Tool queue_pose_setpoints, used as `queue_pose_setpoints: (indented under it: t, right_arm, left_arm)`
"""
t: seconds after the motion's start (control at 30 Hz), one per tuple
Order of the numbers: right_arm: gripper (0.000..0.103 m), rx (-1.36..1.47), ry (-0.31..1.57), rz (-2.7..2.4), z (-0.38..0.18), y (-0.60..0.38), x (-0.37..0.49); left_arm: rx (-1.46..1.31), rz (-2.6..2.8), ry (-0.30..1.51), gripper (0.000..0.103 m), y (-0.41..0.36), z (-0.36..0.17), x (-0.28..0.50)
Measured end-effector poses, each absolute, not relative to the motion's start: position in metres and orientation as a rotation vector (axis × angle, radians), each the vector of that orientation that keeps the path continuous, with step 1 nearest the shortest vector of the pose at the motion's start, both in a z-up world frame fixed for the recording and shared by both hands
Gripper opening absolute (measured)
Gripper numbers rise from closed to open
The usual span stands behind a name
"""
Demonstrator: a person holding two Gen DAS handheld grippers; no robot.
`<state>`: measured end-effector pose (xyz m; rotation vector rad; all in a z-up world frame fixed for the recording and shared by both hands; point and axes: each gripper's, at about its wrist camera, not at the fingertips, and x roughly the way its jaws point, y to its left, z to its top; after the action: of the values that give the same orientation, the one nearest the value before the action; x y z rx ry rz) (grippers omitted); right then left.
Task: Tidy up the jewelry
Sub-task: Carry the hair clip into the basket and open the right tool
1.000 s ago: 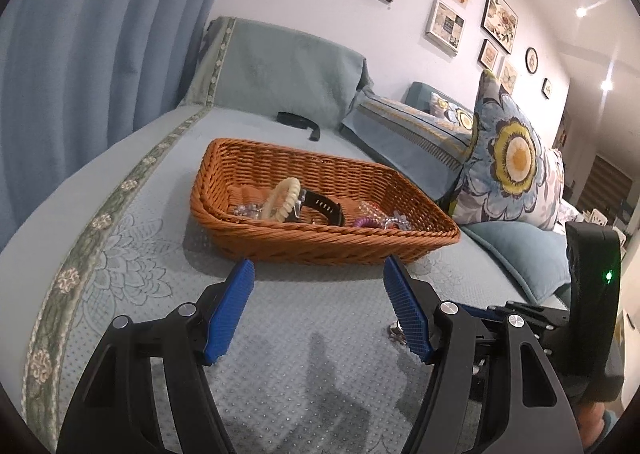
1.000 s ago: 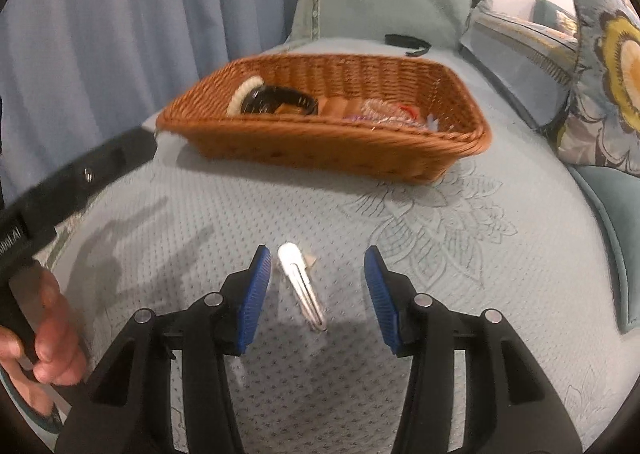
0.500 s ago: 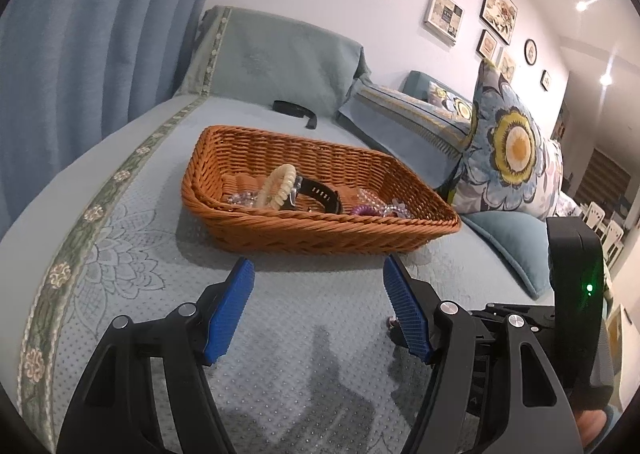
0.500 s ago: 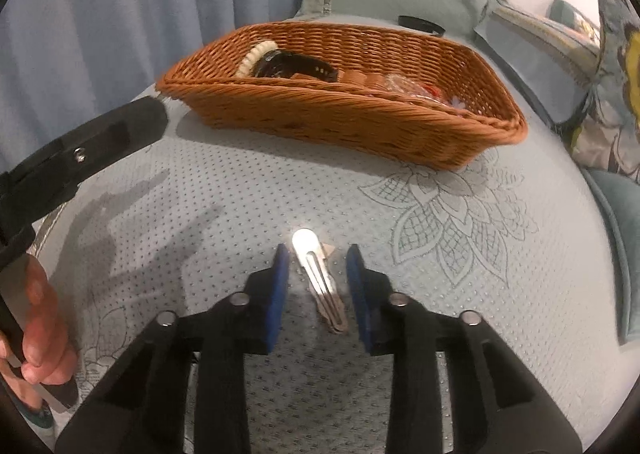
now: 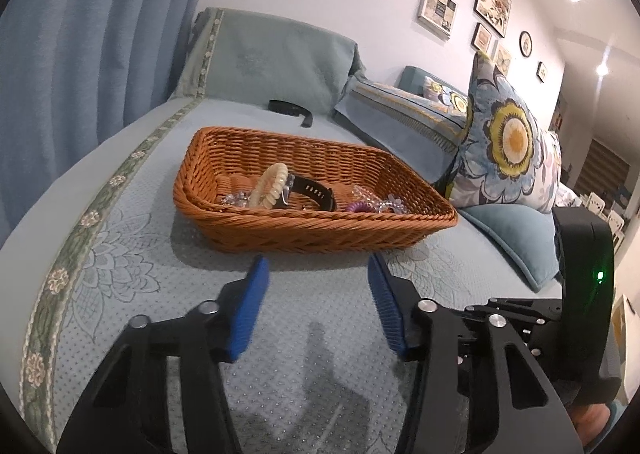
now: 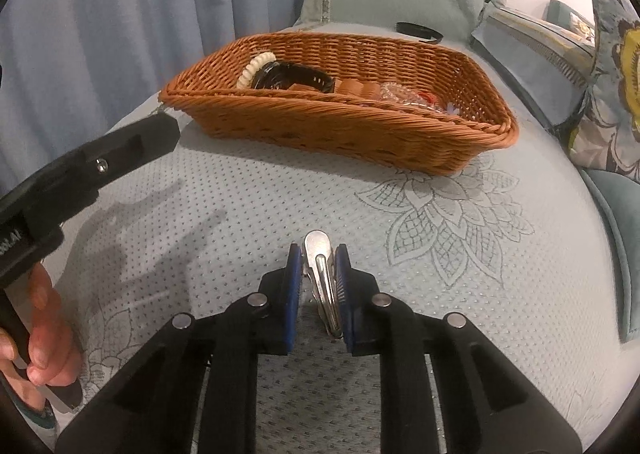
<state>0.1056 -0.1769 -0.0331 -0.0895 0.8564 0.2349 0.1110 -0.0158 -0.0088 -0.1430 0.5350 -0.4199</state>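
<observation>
A brown wicker basket stands on the blue-green sofa cover. It holds a cream coil bracelet, a black watch, a purple coil tie and clear beaded pieces. My right gripper is shut on a silver hair clip, in front of the basket. My left gripper is open and empty, just in front of the basket; its body also shows in the right wrist view.
A black strap lies on the sofa beyond the basket. Patterned cushions stand to the right. A blue curtain hangs on the left. My right gripper's body sits at the right of the left view.
My right gripper's jaws have closed from wide apart onto the silver hair clip. My left gripper stays open; its view shifted slightly, basket now a bit further left.
</observation>
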Motion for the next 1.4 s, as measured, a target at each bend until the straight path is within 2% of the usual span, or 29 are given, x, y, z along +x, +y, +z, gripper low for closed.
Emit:
queue_pose_setpoints:
  t: [0.07, 0.2, 0.23, 0.27, 0.53, 1.03, 1.27, 1.4]
  right_arm:
    - [0.015, -0.079, 0.848, 0.233, -0.031, -0.179, 0.105]
    - [0.015, -0.073, 0.833, 0.23, -0.028, -0.18, 0.104]
    - [0.015, -0.071, 0.828, 0.23, -0.027, -0.18, 0.103]
    - [0.015, -0.066, 0.822, 0.229, -0.026, -0.181, 0.102]
    - [0.015, -0.028, 0.788, 0.227, -0.008, -0.191, 0.101]
    - [0.014, -0.029, 0.605, 0.191, 0.08, -0.199, 0.149]
    - [0.014, 0.0, 0.613, 0.155, 0.079, -0.204, 0.185]
    - [0.015, 0.035, 0.688, 0.163, 0.066, -0.216, 0.215]
  left_arm:
    - [-0.134, -0.43, 0.534, 0.027, -0.018, -0.009, 0.111]
    - [-0.122, -0.433, 0.531, 0.012, -0.02, -0.008, 0.109]
    - [-0.122, -0.436, 0.53, 0.003, -0.02, -0.008, 0.109]
    - [-0.123, -0.44, 0.531, 0.0, -0.021, -0.008, 0.109]
    - [-0.119, -0.429, 0.51, 0.0, -0.02, 0.0, 0.108]
    - [-0.073, -0.406, 0.391, 0.0, -0.034, 0.052, 0.138]
    - [-0.068, -0.405, 0.368, 0.0, -0.044, 0.064, 0.164]
    - [-0.036, -0.347, 0.361, 0.0, -0.05, 0.056, 0.186]
